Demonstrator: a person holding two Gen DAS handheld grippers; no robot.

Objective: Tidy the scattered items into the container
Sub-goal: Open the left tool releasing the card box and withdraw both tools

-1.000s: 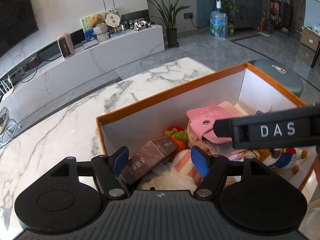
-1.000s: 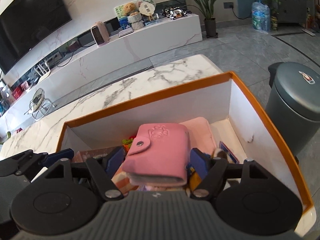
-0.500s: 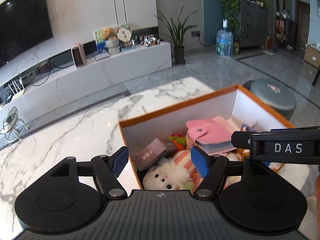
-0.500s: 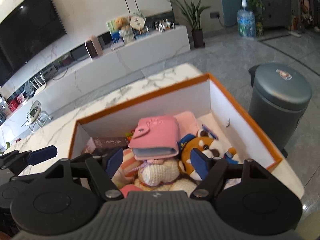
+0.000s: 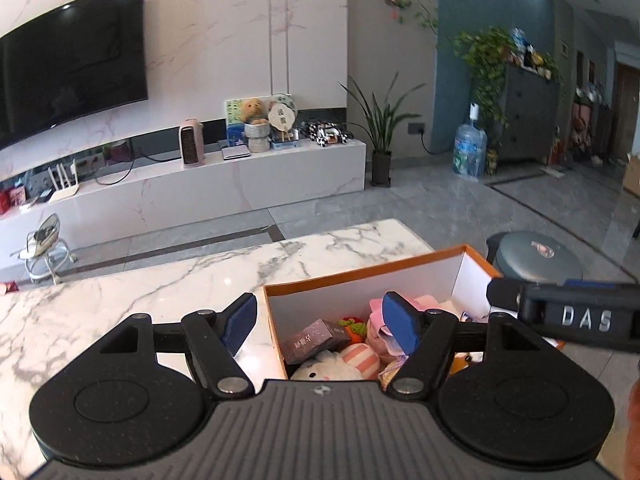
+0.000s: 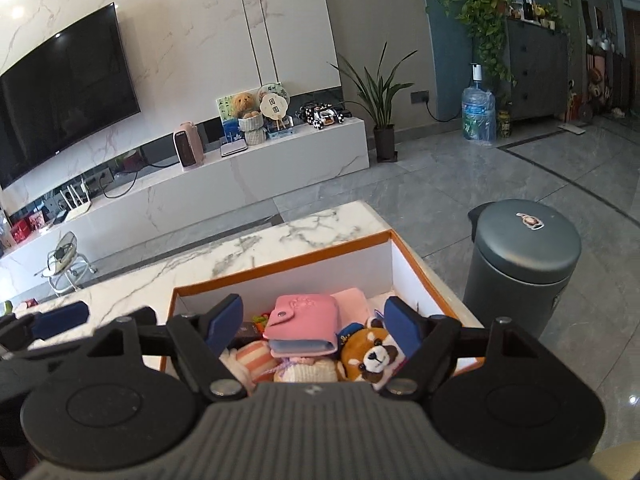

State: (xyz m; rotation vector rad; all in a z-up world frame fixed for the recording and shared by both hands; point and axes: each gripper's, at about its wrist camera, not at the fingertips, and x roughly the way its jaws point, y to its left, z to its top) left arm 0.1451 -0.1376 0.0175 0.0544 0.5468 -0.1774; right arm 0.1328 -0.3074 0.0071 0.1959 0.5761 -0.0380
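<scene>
An orange-rimmed white box (image 5: 360,276) (image 6: 280,264) stands at the marble table's right end. It holds a pink snap wallet (image 6: 304,320), a brown carton (image 5: 316,334), a white plush bunny (image 5: 328,368), a red panda plush (image 6: 372,354) and other soft toys. My left gripper (image 5: 320,316) hangs open above the box's near left corner with nothing between its pads. My right gripper (image 6: 314,320) hovers above the box's middle; its jaws are opening and nothing is held between them. Its black side bar (image 5: 560,316) shows in the left wrist view.
The marble table (image 5: 120,312) stretches left of the box. A grey lidded bin (image 6: 524,264) stands on the floor just past the table's right edge. A white TV console (image 6: 240,184) and a potted plant (image 6: 384,120) stand farther back.
Both grippers have drawn back and risen away from the box. The pink wallet, earlier between the right fingers, now lies in the box, and the right jaws stand wider.
</scene>
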